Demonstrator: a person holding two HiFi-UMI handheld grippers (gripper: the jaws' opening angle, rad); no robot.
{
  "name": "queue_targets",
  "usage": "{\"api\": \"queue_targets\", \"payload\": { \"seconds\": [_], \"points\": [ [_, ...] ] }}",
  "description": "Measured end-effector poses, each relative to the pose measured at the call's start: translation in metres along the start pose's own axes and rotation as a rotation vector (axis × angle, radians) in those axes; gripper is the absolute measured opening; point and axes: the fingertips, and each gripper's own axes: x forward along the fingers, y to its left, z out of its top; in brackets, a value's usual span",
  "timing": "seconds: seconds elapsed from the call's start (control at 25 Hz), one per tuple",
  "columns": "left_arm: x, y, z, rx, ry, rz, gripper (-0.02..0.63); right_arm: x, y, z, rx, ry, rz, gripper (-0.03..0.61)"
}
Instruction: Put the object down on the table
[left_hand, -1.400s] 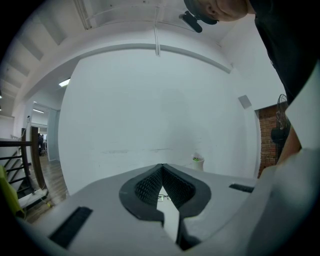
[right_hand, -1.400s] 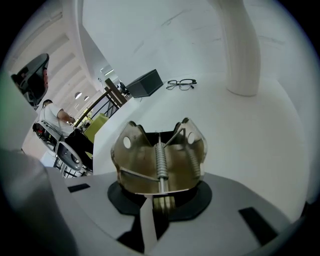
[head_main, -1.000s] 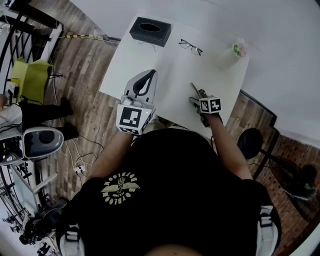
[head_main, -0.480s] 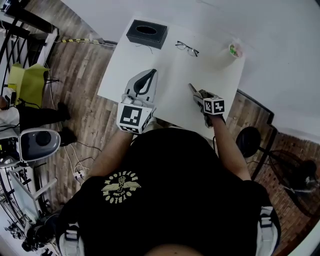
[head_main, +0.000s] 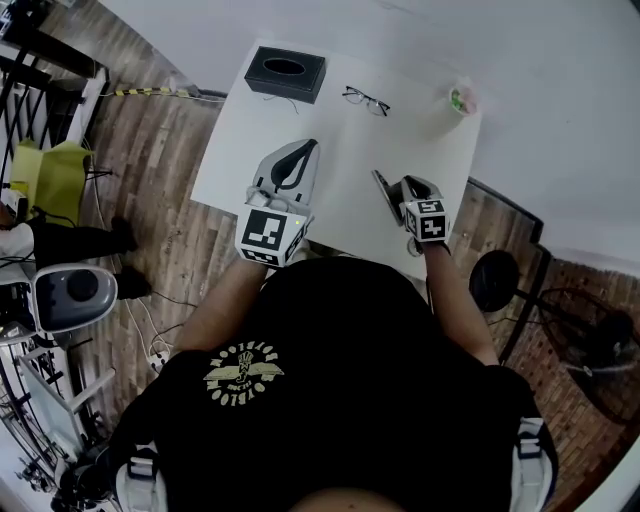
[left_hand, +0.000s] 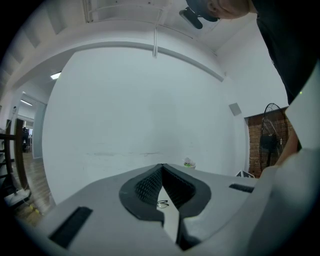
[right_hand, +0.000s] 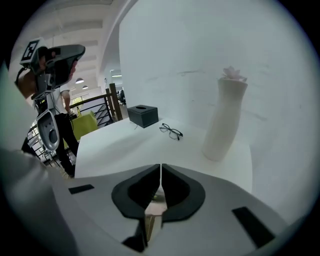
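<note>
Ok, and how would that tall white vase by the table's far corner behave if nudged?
Probably tippy: the tall white vase is far taller than its base is wide, so a push high up would likely topple it. It stands near the white table's far edge, so it might go over. Its smooth wall looks slippery.

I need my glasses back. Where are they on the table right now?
Head view: the glasses lie near the far edge of the table, between the black box to their left and the white vase to their right.
</note>
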Motion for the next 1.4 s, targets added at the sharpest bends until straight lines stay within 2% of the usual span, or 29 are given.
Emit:
{"api": "queue_targets", "payload": {
  "seconds": [0.16,0.4,0.8,0.96,1.16,1.4],
  "points": [
    [0.006,0.0,-0.001,0.002,0.007,-0.005,0.006,-0.011,0.008,0.015,-0.033,-0.067,0.01,0.002],
    [0.009,-0.002,0.005,0.023,-0.005,0.015,0.006,-0.033,0.016,0.036,-0.021,-0.137,0.028,0.002],
    [0.013,-0.015,0.012,0.028,-0.015,0.007,0.006,-0.095,0.038,0.114,-0.037,-0.329,0.085,0.002],
    [0.014,-0.021,0.012,0.007,-0.02,0.01,0.006,-0.114,0.038,0.132,-0.028,-0.372,0.098,0.002],
    [0.009,-0.023,0.015,-0.068,-0.025,0.035,0.006,-0.14,0.042,0.146,-0.024,-0.403,0.125,0.002],
    [0.005,-0.02,0.024,-0.061,-0.042,0.106,0.006,-0.166,0.044,0.164,-0.029,-0.456,0.167,0.002]
  ]
}}
